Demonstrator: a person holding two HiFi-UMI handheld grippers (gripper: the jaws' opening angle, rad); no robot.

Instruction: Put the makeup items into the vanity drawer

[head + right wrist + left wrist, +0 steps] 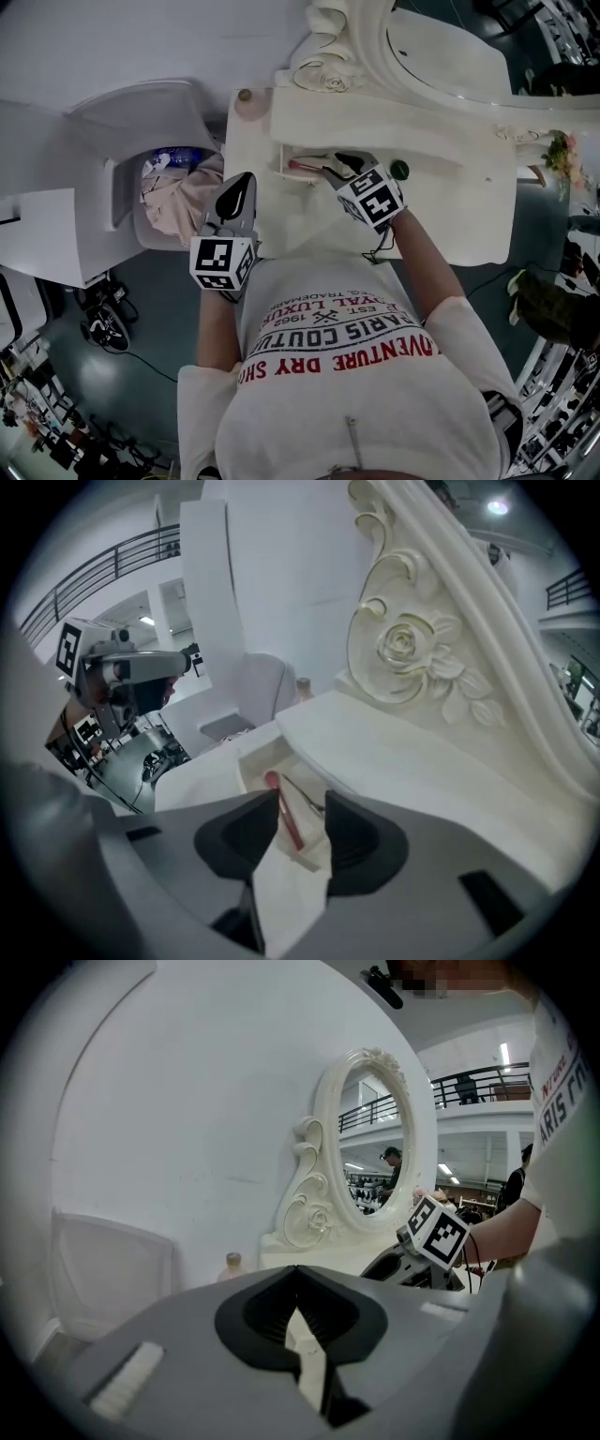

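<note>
The cream vanity's small drawer [286,161] stands pulled out under the tabletop. Inside it lie a red pencil-like stick [281,816] and a thin metal tool [306,797]. My right gripper [330,167] hovers just over the drawer's right end. Its jaws [302,803] are open and the pads touch nothing, while the red stick rests in the drawer below them. A small green-capped item [399,170] sits on the vanity just right of that gripper. My left gripper [242,180] hangs over the vanity's left front, shut and empty [298,1274].
A carved oval mirror [375,1147] rises at the back of the vanity. A small capped bottle [246,97] stands at its back left corner. A white bin with crumpled cloth [173,202] sits to the left. Cables and gear lie on the floor around.
</note>
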